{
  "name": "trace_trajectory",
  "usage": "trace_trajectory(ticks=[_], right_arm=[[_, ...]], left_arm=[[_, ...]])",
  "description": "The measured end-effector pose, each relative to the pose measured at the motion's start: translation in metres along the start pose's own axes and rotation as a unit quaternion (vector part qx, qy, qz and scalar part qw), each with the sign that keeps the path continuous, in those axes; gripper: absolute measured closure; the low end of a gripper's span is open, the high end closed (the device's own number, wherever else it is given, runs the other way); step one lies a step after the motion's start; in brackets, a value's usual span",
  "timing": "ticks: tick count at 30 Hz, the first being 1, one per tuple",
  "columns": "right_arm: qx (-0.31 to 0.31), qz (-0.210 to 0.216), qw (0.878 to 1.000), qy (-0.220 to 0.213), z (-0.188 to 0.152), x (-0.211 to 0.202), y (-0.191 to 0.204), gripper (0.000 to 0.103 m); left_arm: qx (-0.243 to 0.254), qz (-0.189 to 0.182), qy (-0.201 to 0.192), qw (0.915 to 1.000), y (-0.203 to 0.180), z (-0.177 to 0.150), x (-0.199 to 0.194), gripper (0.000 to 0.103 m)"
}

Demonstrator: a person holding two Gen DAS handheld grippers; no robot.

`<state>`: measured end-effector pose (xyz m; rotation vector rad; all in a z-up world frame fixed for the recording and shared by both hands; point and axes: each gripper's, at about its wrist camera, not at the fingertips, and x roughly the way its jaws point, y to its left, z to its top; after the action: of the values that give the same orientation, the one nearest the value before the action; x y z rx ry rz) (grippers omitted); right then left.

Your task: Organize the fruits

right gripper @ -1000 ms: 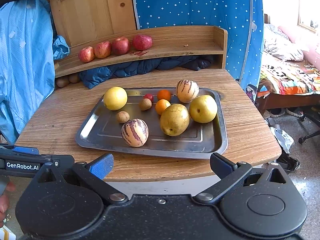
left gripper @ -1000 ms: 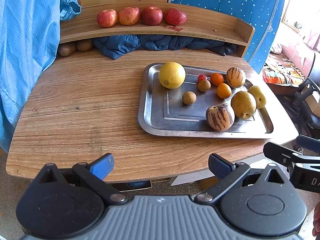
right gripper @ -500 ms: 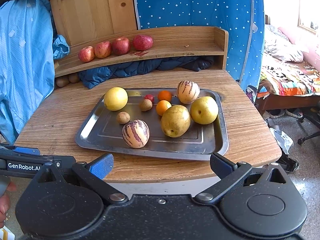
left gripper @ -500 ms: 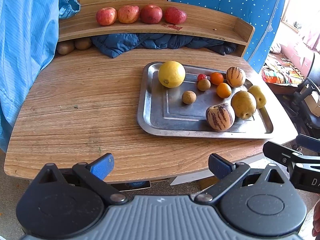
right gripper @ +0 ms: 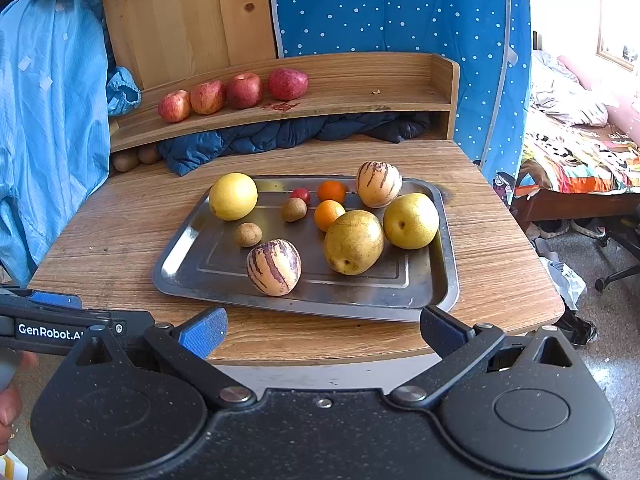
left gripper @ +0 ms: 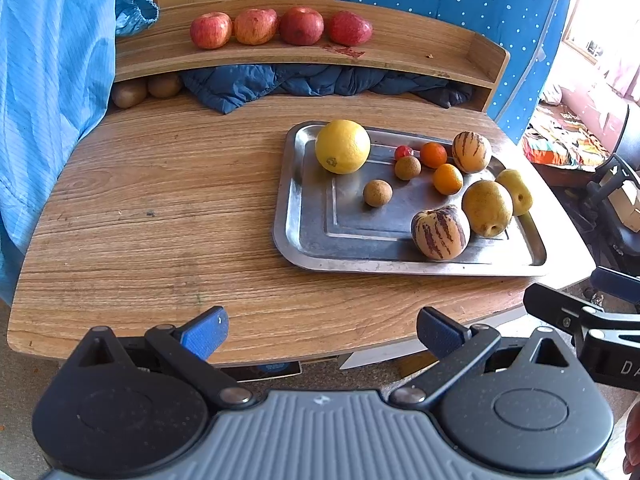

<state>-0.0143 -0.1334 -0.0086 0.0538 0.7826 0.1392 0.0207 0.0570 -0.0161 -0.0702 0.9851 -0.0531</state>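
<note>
Both our left gripper (left gripper: 320,330) and right gripper (right gripper: 322,330) hang wide apart, empty, short of the rectangular steel tray (right gripper: 304,306) holding mixed loose fruits (round ones roll), so we should approach level.

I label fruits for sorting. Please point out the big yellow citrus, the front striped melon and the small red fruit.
big yellow citrus (right gripper: 233,196), right wrist view, middle of its skin
front striped melon (right gripper: 273,267), right wrist view, striped side
small red fruit (left gripper: 403,152), left wrist view, top

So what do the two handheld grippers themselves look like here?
Both are black, with two round hubs and linkage bars ending in blue-padded fingers. The left gripper has a ribbed grey centre plate; the right gripper is speckled black. White "GenRobot.AI" lettering marks the left one's side.
</note>
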Motion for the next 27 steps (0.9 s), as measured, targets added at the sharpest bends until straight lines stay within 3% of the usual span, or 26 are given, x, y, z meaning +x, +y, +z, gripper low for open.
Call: trace_trajectory(ticks=[27], right_arm=[[-0.008,0.004,1.0,0.006,0.0003,0.002,-0.0004,0.001]], left_arm=[[0.009,0.018,-0.001,0.9998,-0.0014,0.0001,-0.0011,0.001]])
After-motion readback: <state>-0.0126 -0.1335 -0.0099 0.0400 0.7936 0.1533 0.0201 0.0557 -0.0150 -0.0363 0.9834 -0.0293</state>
